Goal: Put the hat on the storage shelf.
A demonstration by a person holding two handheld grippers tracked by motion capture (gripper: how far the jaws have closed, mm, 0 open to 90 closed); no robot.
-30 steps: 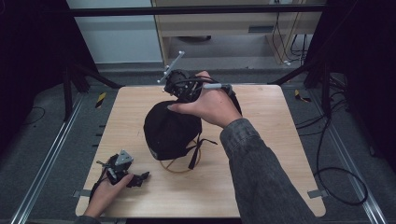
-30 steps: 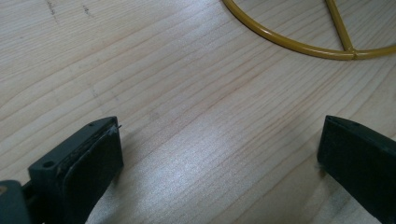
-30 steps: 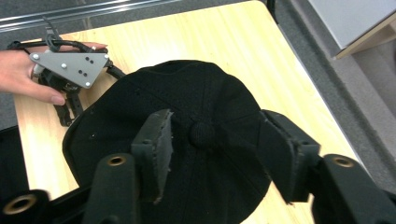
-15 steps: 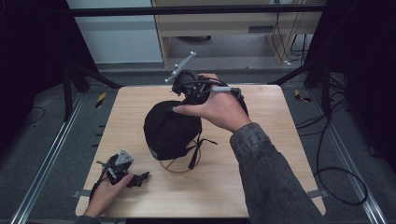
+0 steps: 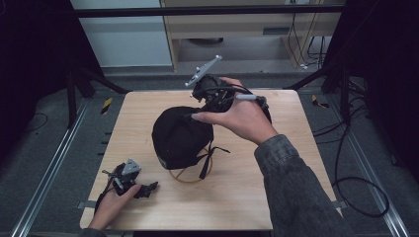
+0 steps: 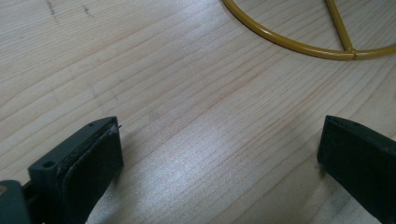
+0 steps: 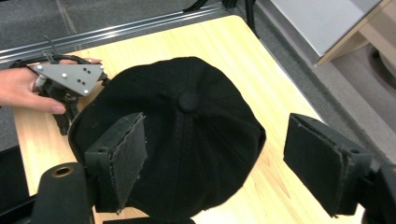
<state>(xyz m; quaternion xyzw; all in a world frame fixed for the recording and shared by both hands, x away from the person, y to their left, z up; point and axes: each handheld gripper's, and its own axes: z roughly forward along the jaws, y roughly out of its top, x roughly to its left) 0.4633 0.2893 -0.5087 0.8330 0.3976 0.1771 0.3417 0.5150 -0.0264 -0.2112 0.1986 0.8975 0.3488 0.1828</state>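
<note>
Fingers of the right gripper (image 7: 215, 163) have just been spreading, released above the black cap (image 7: 187, 135); left gripper (image 6: 219, 158) released too.

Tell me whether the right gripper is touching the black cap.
Apart. The right gripper view shows the right gripper with jaws wide, above the black cap, neither pad pressing it.

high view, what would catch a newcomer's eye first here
A black cap sits mid-table on a yellow wire stand, the darkest shape on the pale wooden table. Just behind it, the right gripper hangs with jaws open, nothing between them; they have just been opening. The left gripper rests open on the near left corner.
</note>
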